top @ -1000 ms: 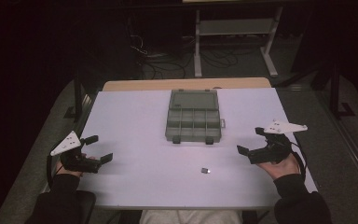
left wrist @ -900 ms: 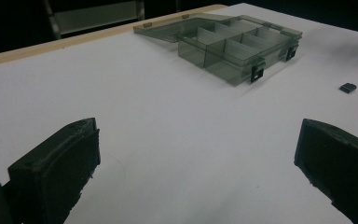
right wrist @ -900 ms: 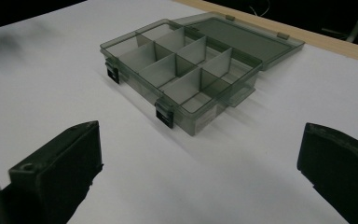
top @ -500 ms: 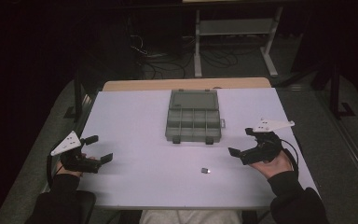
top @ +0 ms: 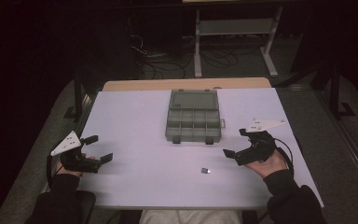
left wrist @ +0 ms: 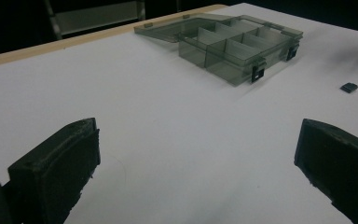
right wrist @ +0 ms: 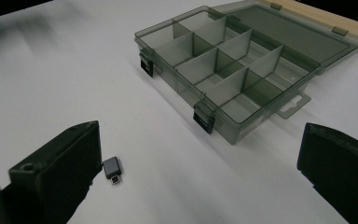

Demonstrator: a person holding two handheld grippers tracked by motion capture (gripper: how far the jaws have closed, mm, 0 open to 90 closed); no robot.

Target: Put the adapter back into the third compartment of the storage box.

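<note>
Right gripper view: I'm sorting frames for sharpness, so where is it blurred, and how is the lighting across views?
Right gripper view: the organizer box and small adapter are sharp, with a smear at the top left. High view: the table is lit, the surroundings dark. Left gripper view: a soft dark smudge at upper right.

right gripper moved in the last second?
Yes. The right gripper has shifted left and toward the person, away from the table edge, closing on the small adapter.
</note>
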